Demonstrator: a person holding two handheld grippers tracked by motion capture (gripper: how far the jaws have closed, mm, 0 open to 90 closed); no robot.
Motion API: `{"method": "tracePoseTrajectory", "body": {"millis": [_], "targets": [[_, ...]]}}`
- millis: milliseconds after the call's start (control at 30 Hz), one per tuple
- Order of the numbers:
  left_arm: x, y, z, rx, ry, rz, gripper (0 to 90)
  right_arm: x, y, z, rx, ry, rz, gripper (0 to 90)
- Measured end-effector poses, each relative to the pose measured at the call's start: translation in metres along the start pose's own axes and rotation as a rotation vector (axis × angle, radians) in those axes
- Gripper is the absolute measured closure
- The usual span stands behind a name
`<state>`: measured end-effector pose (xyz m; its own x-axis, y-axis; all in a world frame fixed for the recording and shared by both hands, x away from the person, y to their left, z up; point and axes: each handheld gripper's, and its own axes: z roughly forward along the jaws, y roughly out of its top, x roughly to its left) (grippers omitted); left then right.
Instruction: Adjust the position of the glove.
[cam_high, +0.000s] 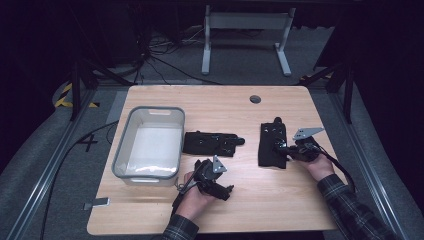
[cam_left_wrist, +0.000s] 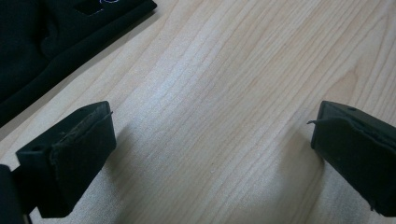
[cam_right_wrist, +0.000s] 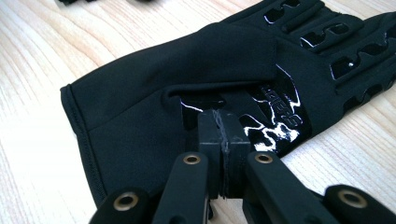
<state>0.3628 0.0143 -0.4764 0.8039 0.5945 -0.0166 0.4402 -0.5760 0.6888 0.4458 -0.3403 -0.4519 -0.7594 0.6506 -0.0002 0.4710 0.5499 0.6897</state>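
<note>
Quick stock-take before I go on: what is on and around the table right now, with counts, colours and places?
Black fabric gloves: 2; one at table centre, one right of centre, its fabric pinched by the right gripper.
Translucent grey plastic bin: 1, left part of table, nothing visible inside.
Light wooden table: 1, with a round grey cable port at its far edge.
White metal frame legs: 1 set, on the floor beyond the table.
Left gripper: black, fingers wide apart over bare wood, near the front edge.
Right gripper: black, fingers closed on the right glove.
Sleeves: dark plaid, bottom edge.
</note>
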Motion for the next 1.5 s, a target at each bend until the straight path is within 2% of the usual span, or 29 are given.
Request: {"method": "tracePoseTrajectory", "body": {"millis": [100,367,600,800,1067,1500], "targets": [[0.0,0.0,0.0,0.003,0.001,0.0,0.3,-0.001,-0.001,-0.001,-0.002,0.005,0.006,89.9],[0.0,0.0,0.0,0.003,0.001,0.0,0.3,0.003,-0.003,-0.004,0.009,0.02,-0.018,90.0],[0.0,0.0,0.0,0.003,0.001,0.0,0.3,0.011,-0.009,-0.011,0.025,0.056,-0.042,90.0],[0.0,0.0,0.0,0.003,0.001,0.0,0.3,0.023,-0.014,-0.016,0.04,0.081,-0.064,90.0],[0.0,0.0,0.0,0.003,0.001,0.0,0.3,0.043,-0.022,-0.025,0.061,0.137,-0.101,90.0],[0.0,0.0,-0.001,0.003,0.004,-0.002,0.3,0.07,-0.037,-0.038,0.072,0.206,-0.163,90.0]]}}
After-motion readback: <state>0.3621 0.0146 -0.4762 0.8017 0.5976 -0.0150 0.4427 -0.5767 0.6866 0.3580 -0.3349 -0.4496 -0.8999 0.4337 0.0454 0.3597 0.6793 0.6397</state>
